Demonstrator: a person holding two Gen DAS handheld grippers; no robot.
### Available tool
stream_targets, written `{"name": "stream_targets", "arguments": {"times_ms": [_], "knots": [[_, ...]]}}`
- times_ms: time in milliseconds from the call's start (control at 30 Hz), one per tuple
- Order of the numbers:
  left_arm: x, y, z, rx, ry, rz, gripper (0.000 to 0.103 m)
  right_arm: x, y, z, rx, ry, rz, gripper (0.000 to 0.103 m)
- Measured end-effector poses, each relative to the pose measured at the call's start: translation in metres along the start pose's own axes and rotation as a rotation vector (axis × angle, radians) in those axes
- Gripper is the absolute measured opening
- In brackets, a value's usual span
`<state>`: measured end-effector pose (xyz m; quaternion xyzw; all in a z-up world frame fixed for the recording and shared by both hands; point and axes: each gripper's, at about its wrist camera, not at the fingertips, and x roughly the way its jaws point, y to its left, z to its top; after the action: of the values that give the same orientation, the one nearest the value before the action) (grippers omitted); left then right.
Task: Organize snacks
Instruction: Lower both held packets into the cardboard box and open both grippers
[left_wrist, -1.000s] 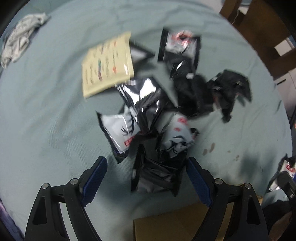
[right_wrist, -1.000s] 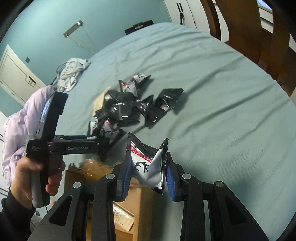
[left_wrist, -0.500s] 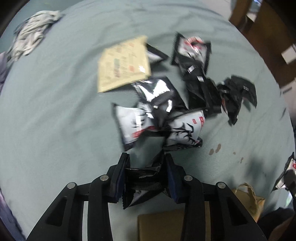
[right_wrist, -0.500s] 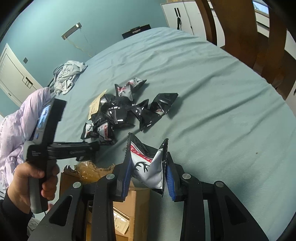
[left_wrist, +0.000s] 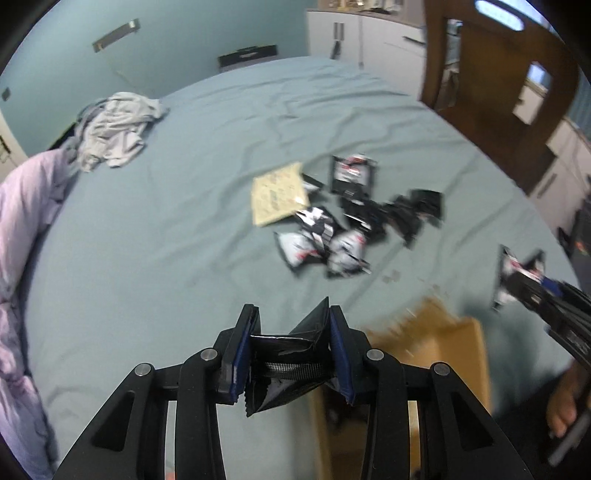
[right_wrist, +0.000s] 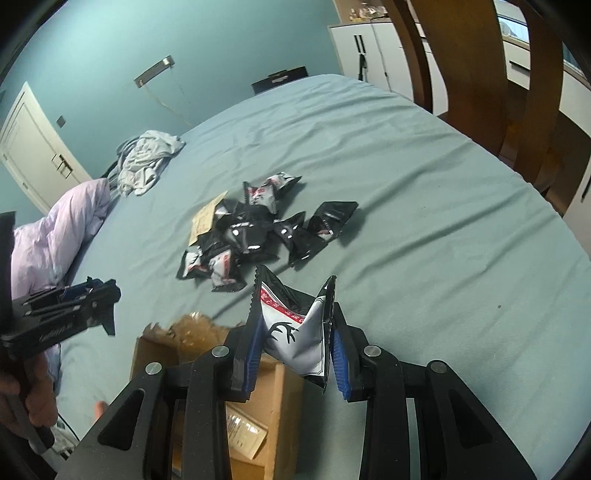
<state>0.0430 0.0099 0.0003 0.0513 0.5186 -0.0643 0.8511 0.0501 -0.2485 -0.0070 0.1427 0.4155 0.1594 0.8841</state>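
bed sheet (right_wrist: 424, 192): pale teal | snack packets (right_wrist: 258, 236): black, white, red | card (left_wrist: 279, 199): cream | box (right_wrist: 273, 391): brown | duvet (left_wrist: 22, 229): lilac | wall (right_wrist: 110, 44): teal

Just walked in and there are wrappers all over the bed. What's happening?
A person is sorting snacks with a handheld gripper in each hand. The left gripper is clamped on a black packet, and the right gripper holds a white packet. Both hover by the cardboard box at the bed's edge. A pile of packets remains on the sheet.
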Motion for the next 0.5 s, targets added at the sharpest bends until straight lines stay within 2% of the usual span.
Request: {"name": "stream_targets", "arguments": {"times_ms": [267, 400, 500], "knots": [[-0.004, -0.03, -0.027, 0.034, 0.072, -0.125, 0.037, -0.006, 0.012, -0.004, -0.063, 0.015, 0.013, 0.031], [0.009, -0.042, -0.034, 0.064, 0.109, -0.103, 0.037, -0.006, 0.014, -0.005, -0.07, 0.032, 0.048, 0.031], [0.025, -0.042, -0.036, 0.052, 0.169, -0.08, 0.037, -0.001, 0.019, -0.006, -0.104, 0.051, 0.05, 0.031]]}}
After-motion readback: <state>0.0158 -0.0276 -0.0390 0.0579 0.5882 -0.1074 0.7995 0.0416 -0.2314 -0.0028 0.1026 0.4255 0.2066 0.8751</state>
